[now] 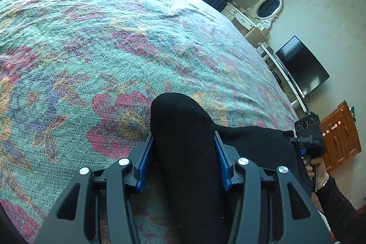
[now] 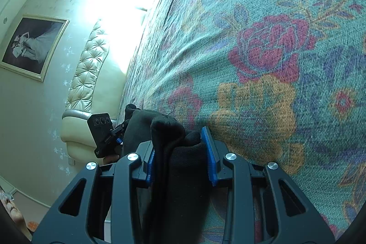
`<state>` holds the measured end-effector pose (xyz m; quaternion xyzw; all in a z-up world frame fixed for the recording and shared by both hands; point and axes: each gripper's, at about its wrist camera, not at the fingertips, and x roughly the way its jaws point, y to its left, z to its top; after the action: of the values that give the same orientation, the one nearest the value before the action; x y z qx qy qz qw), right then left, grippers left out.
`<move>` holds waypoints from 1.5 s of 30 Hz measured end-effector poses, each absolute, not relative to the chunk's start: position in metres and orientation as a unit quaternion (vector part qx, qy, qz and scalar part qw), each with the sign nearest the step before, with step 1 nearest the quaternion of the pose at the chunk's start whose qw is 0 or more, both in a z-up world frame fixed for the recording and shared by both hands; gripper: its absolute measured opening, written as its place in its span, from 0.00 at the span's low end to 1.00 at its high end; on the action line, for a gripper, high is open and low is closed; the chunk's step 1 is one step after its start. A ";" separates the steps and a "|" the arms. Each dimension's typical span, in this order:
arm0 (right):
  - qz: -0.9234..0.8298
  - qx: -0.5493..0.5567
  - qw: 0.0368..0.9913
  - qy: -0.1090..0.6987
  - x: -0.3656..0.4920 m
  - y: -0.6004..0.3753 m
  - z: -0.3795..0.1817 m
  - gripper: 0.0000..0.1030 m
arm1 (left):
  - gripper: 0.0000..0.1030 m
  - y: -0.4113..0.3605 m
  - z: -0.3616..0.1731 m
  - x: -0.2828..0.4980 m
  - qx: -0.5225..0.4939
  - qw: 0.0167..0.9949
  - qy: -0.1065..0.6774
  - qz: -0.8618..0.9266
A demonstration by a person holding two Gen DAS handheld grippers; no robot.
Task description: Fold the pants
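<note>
The black pants [image 1: 183, 134] bulge up thick between my left gripper's blue-padded fingers [image 1: 144, 161]. My left gripper [image 1: 183, 143] is shut on this fold, above the floral bed cover [image 1: 114, 26]. The cloth runs right toward my right gripper's body [image 1: 308, 134]. In the right wrist view, my right gripper [image 2: 180, 148] is shut on another bunch of the black pants [image 2: 180, 152], and the cloth stretches left to my left gripper's body [image 2: 103, 132]. Most of the pants is hidden below the grippers.
The bed cover [image 2: 263, 49] fills most of both views. A tufted cream headboard [image 2: 89, 70] and framed picture [image 2: 32, 47] are on the left. A television [image 1: 302, 65], white dresser with mirror [image 1: 267, 8] and wooden cabinet [image 1: 340, 134] stand beyond the bed's right edge.
</note>
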<state>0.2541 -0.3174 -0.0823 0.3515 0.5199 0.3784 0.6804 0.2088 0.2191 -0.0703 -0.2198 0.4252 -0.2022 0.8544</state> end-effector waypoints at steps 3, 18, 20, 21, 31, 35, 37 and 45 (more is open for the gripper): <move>0.378 0.356 0.680 0.518 0.254 -0.318 -0.084 0.32 | 0.49 0.220 -0.069 0.209 -0.223 0.854 0.426 -0.201; 0.360 0.392 0.675 0.511 0.251 -0.337 -0.089 0.35 | 0.78 0.235 -0.063 0.201 -0.217 0.864 0.421 -0.169; 0.354 0.399 0.676 0.508 0.249 -0.343 -0.090 0.36 | 0.78 0.236 -0.062 0.200 -0.219 0.864 0.423 -0.166; 0.351 0.403 0.676 0.507 0.247 -0.347 -0.090 0.37 | 0.78 0.236 -0.062 0.199 -0.220 0.863 0.424 -0.163; 0.368 0.373 0.676 0.518 0.178 -0.347 -0.076 0.71 | 0.82 0.227 -0.062 0.152 -0.248 0.842 0.441 -0.190; 0.381 0.360 0.670 0.525 0.144 -0.338 -0.072 0.77 | 0.83 0.217 -0.063 0.122 -0.253 0.835 0.446 -0.201; 0.389 0.364 0.664 0.524 0.131 -0.336 -0.072 0.78 | 0.83 0.213 -0.064 0.110 -0.269 0.827 0.449 -0.207; 0.384 0.349 0.673 0.527 0.107 -0.337 -0.072 0.49 | 0.83 0.188 -0.065 0.074 -0.246 0.825 0.459 -0.221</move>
<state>0.1075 -0.3370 -0.0722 0.3493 0.5270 0.3841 0.6729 0.0740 0.1883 -0.0645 -0.2456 0.4591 -0.2213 0.8246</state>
